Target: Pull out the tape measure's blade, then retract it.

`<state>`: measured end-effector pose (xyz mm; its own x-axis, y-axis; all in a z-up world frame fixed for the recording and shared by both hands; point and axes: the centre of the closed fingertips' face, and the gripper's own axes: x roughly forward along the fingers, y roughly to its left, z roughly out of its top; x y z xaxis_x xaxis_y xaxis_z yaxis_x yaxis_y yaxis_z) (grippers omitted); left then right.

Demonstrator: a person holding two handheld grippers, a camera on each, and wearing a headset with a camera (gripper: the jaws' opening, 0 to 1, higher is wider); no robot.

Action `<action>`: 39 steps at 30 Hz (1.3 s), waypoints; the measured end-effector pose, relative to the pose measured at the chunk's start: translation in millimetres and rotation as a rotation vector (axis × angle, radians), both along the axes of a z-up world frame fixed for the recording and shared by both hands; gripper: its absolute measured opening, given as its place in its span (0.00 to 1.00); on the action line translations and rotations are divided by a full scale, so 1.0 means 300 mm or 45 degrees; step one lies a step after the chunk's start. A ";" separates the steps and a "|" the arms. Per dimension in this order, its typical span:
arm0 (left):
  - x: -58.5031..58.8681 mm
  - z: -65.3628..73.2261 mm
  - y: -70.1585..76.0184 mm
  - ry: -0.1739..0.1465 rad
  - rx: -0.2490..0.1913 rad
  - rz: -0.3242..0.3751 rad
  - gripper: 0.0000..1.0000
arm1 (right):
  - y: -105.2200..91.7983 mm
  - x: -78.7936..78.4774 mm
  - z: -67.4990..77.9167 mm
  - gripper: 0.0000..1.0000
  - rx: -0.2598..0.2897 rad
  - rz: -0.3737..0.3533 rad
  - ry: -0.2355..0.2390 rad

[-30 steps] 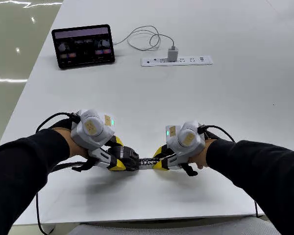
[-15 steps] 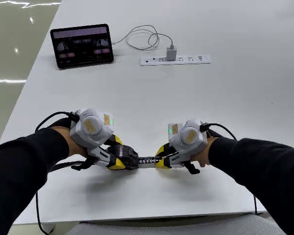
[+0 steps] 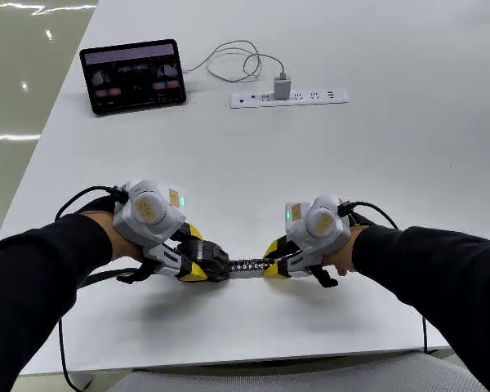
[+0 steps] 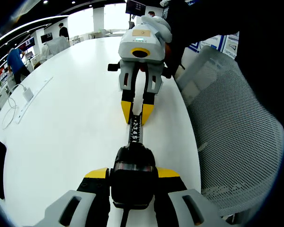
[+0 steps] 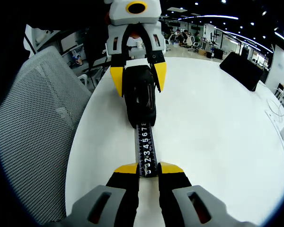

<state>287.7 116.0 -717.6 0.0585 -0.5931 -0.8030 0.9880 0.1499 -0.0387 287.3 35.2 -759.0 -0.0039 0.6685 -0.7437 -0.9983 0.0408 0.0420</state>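
A black tape measure case (image 3: 211,261) lies on the white table (image 3: 253,171) near its front edge, with my left gripper (image 3: 194,267) shut on its sides; the case (image 4: 132,174) sits between my yellow-tipped jaws. A short stretch of numbered blade (image 3: 247,266) runs from the case to my right gripper (image 3: 271,267), which is shut on the blade's end. In the right gripper view the blade (image 5: 145,150) shows numbers up to about 8, leading to the case (image 5: 140,97). In the left gripper view the right gripper (image 4: 136,112) pinches the blade (image 4: 134,128).
A tablet (image 3: 134,75) with a lit screen stands at the back left. A white power strip (image 3: 289,97) with a charger and coiled cable (image 3: 233,64) lies behind centre. A mesh chair (image 4: 227,118) stands off the table's front edge.
My right gripper has moved to the right with the blade's end, and more of the blade now shows between the grippers. The left gripper and the case have stayed put.
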 end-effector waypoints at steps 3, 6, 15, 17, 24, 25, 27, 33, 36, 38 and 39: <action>0.000 0.000 0.001 0.000 -0.001 0.002 0.31 | -0.002 -0.001 0.000 0.10 0.000 -0.001 -0.001; 0.001 0.000 0.002 -0.001 0.000 0.002 0.31 | -0.006 0.000 0.000 0.10 -0.002 0.001 -0.001; -0.001 0.001 0.000 -0.001 -0.001 0.001 0.31 | -0.034 0.001 0.000 0.10 -0.006 -0.008 0.001; -0.002 0.001 0.000 -0.001 -0.001 0.001 0.31 | -0.041 0.001 0.000 0.10 -0.007 -0.012 0.005; -0.003 0.003 -0.001 0.000 -0.001 0.005 0.31 | -0.056 0.002 0.000 0.10 -0.011 -0.018 0.006; -0.003 0.003 -0.001 0.000 -0.001 0.004 0.31 | -0.058 0.003 0.000 0.10 -0.010 -0.019 0.005; -0.002 0.003 -0.001 0.002 -0.002 0.005 0.31 | -0.062 0.003 -0.001 0.10 -0.010 -0.024 0.006; -0.006 0.006 -0.003 -0.001 -0.003 0.003 0.31 | -0.076 0.003 -0.002 0.10 -0.012 -0.029 0.006; -0.005 0.005 -0.002 -0.001 -0.005 0.006 0.31 | -0.078 0.002 -0.003 0.10 -0.012 -0.030 0.007; -0.004 0.004 -0.002 0.000 -0.005 0.006 0.31 | -0.081 0.002 -0.003 0.10 -0.012 -0.032 0.008; -0.005 0.005 -0.002 0.000 -0.004 0.006 0.31 | -0.082 0.002 -0.003 0.10 -0.013 -0.033 0.008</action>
